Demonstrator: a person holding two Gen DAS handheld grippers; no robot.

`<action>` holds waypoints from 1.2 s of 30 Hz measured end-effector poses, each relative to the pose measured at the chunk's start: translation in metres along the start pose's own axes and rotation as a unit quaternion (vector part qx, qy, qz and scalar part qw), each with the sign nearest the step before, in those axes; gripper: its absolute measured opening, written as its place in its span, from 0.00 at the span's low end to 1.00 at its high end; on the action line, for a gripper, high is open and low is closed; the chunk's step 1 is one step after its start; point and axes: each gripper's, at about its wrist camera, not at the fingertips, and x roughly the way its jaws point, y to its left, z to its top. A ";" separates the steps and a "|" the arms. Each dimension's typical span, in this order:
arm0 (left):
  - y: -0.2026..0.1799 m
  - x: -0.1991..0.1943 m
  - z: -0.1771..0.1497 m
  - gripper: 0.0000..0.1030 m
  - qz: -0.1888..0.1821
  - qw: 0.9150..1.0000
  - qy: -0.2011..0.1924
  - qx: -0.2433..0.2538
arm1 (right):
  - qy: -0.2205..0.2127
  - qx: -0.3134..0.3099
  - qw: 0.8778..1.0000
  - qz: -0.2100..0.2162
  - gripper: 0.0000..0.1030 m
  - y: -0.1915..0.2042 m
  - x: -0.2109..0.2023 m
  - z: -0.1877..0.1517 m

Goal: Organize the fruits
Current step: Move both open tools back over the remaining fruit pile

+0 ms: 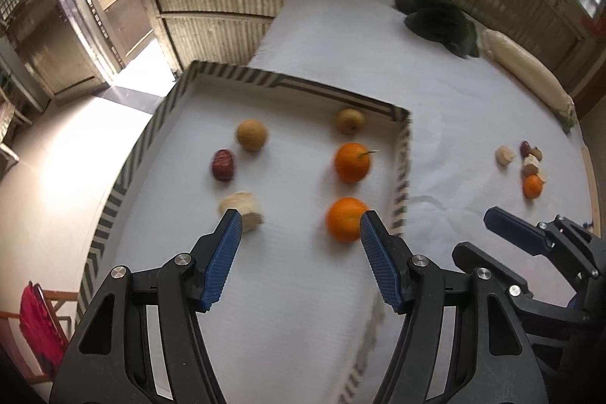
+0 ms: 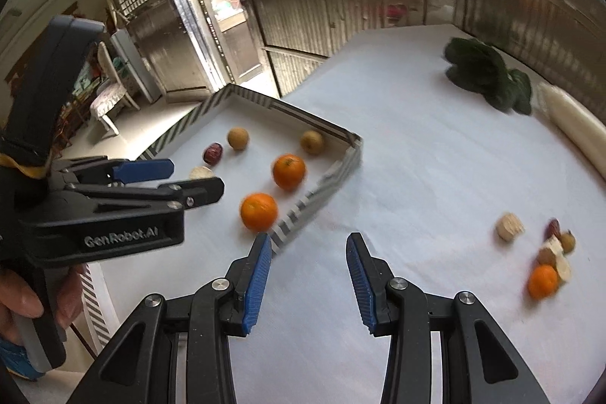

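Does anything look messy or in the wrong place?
Yes. A little pile of fruit, including an orange, sits on the white table cloth, outside the striped tray where the other fruit lies.

Shallow white tray (image 1: 401, 154) with striped grey-and-white rim, resting on white-covered table. Inside tray, six pieces, all apart: two round oranges (image 1: 346, 218) (image 1: 351, 162) in a line along right wall, near one smooth, far one with short stem; brownish-yellow round fruit (image 1: 350, 120) in far right corner; similar tan round fruit (image 1: 251, 135) toward far left; dark red wrinkled date (image 1: 223, 164) just beside it; pale cut chunk (image 1: 242, 211) nearest. Outside tray, well to right on cloth: separate pale chunk (image 2: 509, 226), then tight cluster of small orange (image 2: 543, 281), red date (image 2: 553, 228), small brown fruits and pale pieces, touching.
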 end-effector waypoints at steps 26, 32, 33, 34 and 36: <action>-0.175 0.040 0.012 0.63 -0.088 0.988 0.041 0.121 | -0.002 0.160 0.984 -0.081 0.39 -0.172 -0.046 -0.084; -0.186 0.056 0.025 0.63 -0.098 0.986 0.053 0.124 | -0.010 0.157 0.985 -0.064 0.39 -0.183 -0.032 -0.066; -0.187 0.059 0.027 0.63 -0.099 0.986 0.054 0.124 | -0.010 0.155 0.986 -0.064 0.39 -0.184 -0.028 -0.063; -0.188 0.061 0.029 0.63 -0.101 0.986 0.054 0.125 | -0.010 0.155 0.986 -0.064 0.39 -0.185 -0.024 -0.061; -0.190 0.066 0.034 0.63 -0.103 0.985 0.056 0.126 | -0.012 0.156 0.986 -0.063 0.39 -0.188 -0.019 -0.057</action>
